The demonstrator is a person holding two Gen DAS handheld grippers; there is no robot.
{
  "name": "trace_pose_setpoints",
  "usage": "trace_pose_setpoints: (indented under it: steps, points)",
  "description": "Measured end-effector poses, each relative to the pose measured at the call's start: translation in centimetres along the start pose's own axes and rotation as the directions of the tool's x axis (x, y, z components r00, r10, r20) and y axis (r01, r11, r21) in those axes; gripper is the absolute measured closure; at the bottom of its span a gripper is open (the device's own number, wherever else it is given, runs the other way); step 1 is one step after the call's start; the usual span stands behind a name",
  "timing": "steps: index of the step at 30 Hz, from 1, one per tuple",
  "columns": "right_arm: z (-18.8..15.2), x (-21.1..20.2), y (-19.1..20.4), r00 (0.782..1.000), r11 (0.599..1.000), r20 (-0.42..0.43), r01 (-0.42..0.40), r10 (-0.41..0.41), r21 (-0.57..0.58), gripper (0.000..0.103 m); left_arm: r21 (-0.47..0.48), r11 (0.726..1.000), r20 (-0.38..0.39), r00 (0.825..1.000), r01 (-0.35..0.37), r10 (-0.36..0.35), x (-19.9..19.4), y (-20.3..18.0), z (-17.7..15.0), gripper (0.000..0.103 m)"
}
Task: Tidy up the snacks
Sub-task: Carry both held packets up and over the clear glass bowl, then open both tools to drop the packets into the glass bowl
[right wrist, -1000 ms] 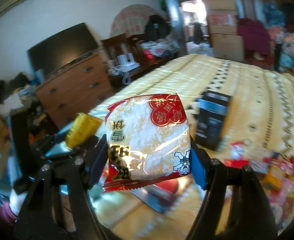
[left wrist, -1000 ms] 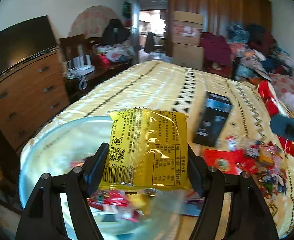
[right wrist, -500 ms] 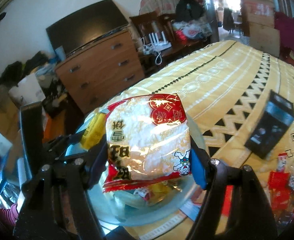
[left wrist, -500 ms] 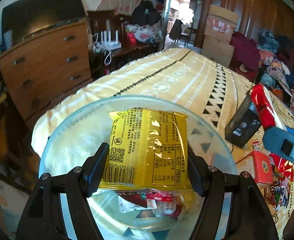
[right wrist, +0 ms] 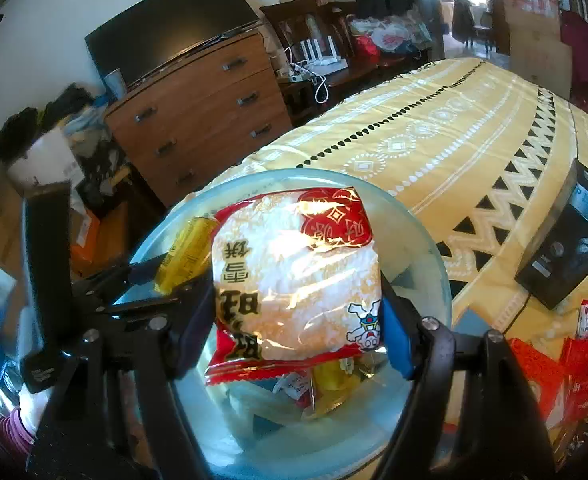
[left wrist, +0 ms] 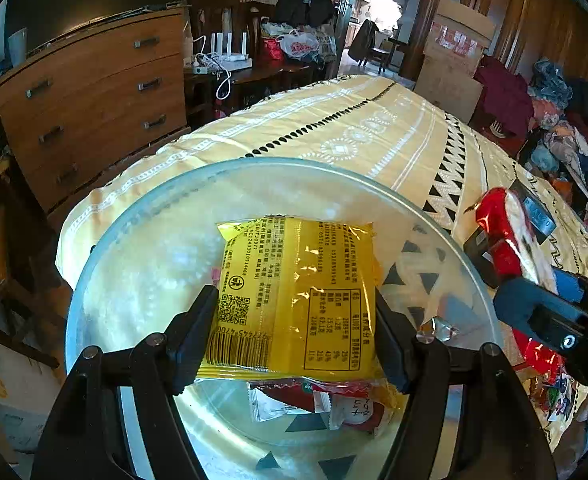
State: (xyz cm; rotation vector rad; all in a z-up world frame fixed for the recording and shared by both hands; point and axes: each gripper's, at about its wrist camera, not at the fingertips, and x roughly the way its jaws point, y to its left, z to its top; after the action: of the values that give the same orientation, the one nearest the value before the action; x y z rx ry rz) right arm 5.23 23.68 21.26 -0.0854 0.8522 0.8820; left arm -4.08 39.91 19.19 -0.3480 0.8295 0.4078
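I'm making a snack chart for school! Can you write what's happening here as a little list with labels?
left gripper: shut on a yellow crinkly snack packet, held over the bowl
right gripper: shut on a red-and-white rice cracker packet, held over the bowl
container: round clear glass bowl
already in the bowl: several small wrapped snacks
surface: yellow patterned bedspread
nearby: black box, loose red snack packets

a bed (left wrist: 374,136) in a yellow patterned cover carries a glass bowl (left wrist: 142,216), a black box (right wrist: 570,256) and loose red snack packets (right wrist: 550,372).
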Motion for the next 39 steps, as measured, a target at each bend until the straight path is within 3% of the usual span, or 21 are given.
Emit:
trace_pose_setpoints:
  steps: [12,18,20,29,34,39]
  points:
    - [-0.1,0.8,-0.1,1.0,1.0,-0.01,0.001,-0.001,0.013,0.027,-0.014,1.0,-0.027,1.0,-0.006,0.005,0.8,0.0,0.2,0.029]
    - [-0.2,0.6,-0.3,1.0,1.0,-0.007,-0.003,0.003,0.015,0.019,-0.018,1.0,-0.024,1.0,-0.002,0.002,1.0,0.0,0.4,0.024]
    - [-0.2,0.6,-0.3,1.0,1.0,-0.007,0.001,-0.001,0.009,0.011,-0.025,1.0,-0.016,1.0,0.001,-0.001,0.9,0.0,0.5,0.023]
    - [-0.4,0.3,-0.7,1.0,1.0,0.006,0.017,-0.017,0.019,0.008,-0.029,1.0,-0.014,1.0,-0.009,0.008,1.0,-0.1,0.7,0.022]
    - [-0.6,-0.8,-0.2,0.998,0.999,0.049,0.032,-0.031,-0.009,0.008,-0.039,0.999,0.02,1.0,-0.011,0.012,0.3,-0.1,0.7,0.022]
    - [-1.1,-5.0,0.3,0.983,0.997,0.176,0.059,-0.048,-0.058,0.009,-0.002,1.0,0.103,0.995,0.001,-0.001,-2.2,-2.1,0.5,0.022]
